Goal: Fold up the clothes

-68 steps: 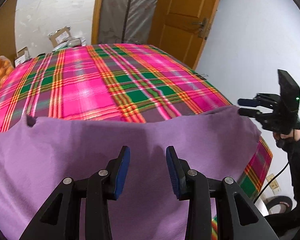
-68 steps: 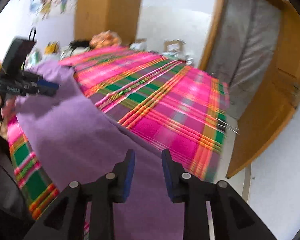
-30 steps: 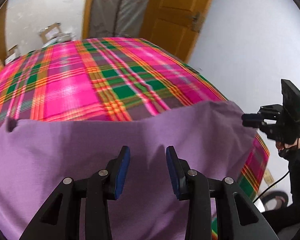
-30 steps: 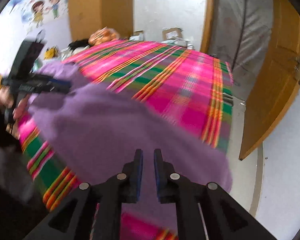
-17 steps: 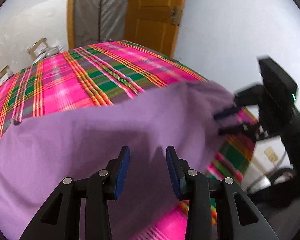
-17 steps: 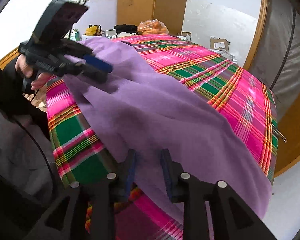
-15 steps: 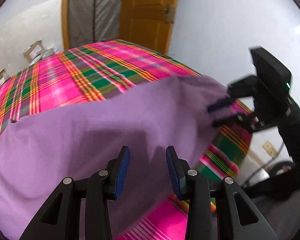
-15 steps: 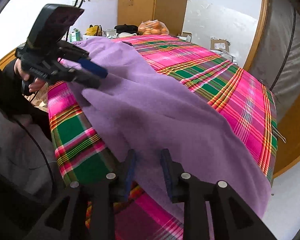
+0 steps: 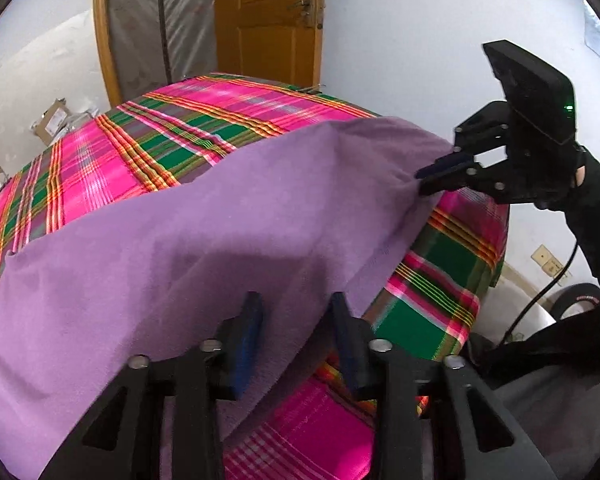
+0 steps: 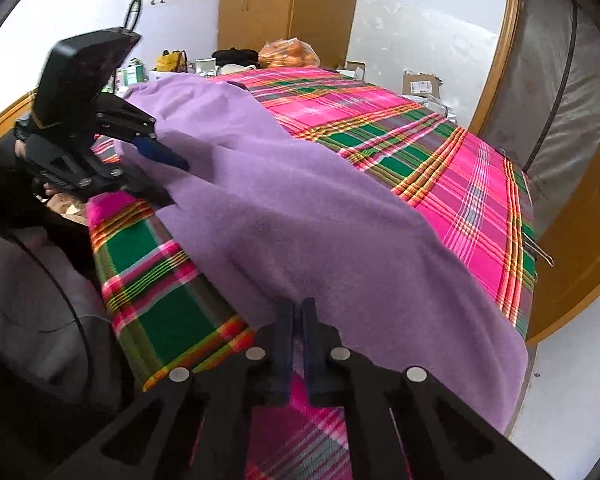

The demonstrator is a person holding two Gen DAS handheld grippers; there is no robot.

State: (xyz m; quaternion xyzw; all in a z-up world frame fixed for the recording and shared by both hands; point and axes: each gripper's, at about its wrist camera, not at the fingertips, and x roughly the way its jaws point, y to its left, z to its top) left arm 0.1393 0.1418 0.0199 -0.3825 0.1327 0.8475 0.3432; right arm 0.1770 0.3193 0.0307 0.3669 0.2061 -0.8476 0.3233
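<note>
On plaid bedspread [image 9: 172,136] | soft purple fleece garment [image 9: 180,232] | right hand-held gripper [image 10: 296,320] pinches its edge | left hand-held gripper [image 9: 296,320] closing around edge

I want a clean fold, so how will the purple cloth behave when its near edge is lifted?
The purple cloth probably sags between grip points, since it drapes limply over the plaid blanket. It looks soft and fleecy, so it likely clings rather than slides. The right gripper pinches its edge easily, which suggests it is thin.

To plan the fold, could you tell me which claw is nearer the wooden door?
Right. The right claw grips the cloth at the bed edge facing the door; the left claw, closing around the cloth, is at its other end, farther away.
</note>
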